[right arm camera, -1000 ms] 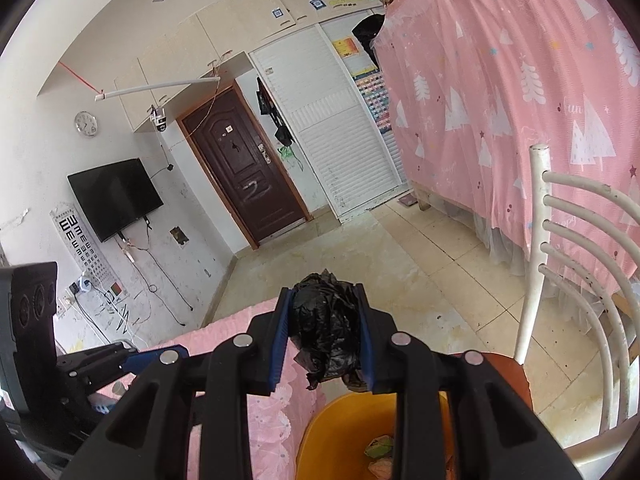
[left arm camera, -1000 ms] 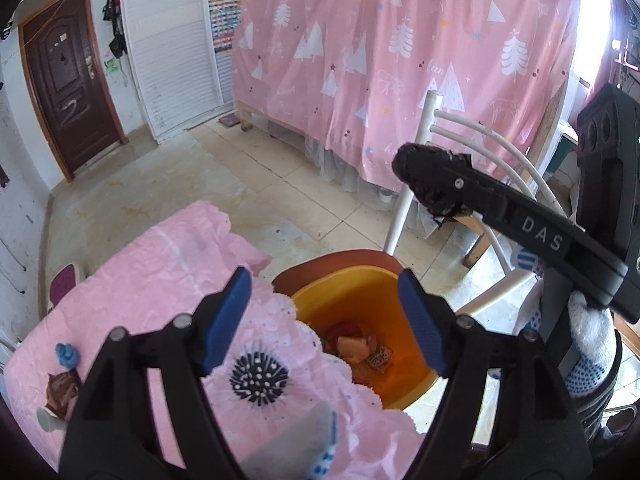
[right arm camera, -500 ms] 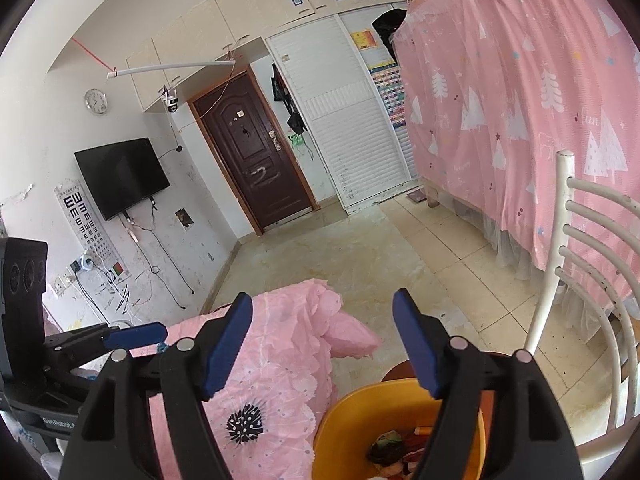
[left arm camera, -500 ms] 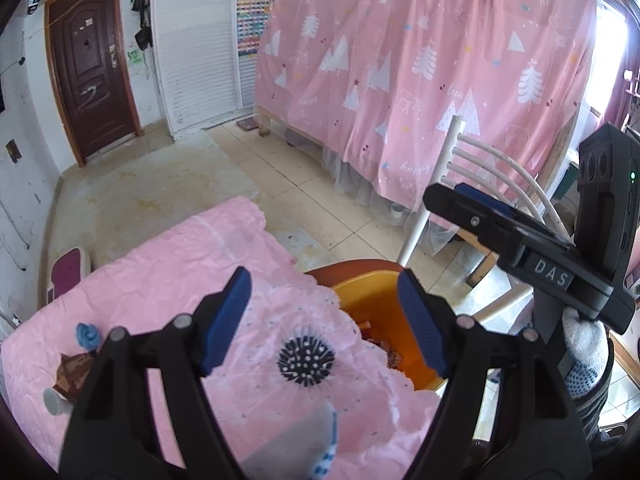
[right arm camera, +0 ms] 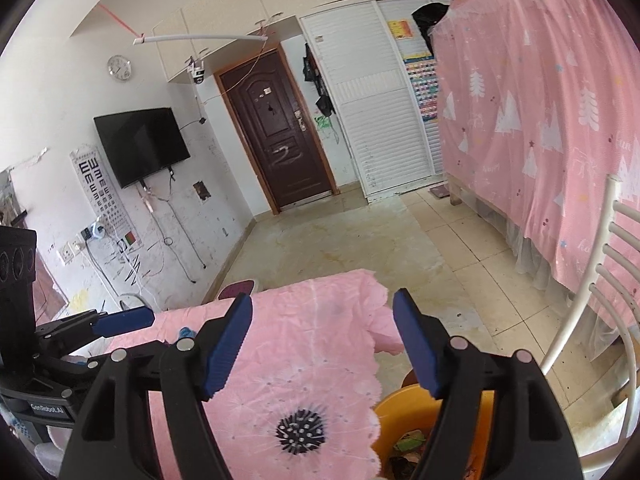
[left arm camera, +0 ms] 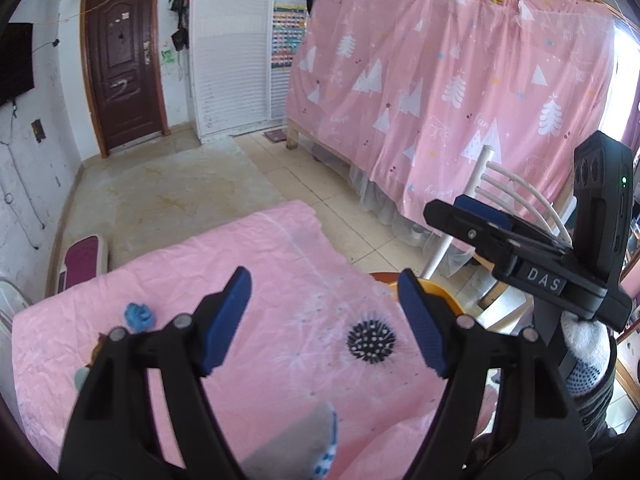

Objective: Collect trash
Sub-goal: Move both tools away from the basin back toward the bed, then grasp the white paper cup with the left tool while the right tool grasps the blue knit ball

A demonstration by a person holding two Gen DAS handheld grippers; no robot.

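Both my tongs, left tongs (left arm camera: 324, 320) and right tongs (right arm camera: 322, 344), gape empty over the pink bench (left arm camera: 280, 264); a small blue crumpled scrap (left arm camera: 139, 315) lies left, looking light and soft, best pinched across its middle

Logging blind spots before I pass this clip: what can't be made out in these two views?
- Orange bin contents: right wrist view, cut by the right gripper finger and the bottom edge.
- Brown scrap on the pink tablecloth: left wrist view, mostly behind the left gripper arm; type unclear.
- Blue crumpled piece: too small to identify.
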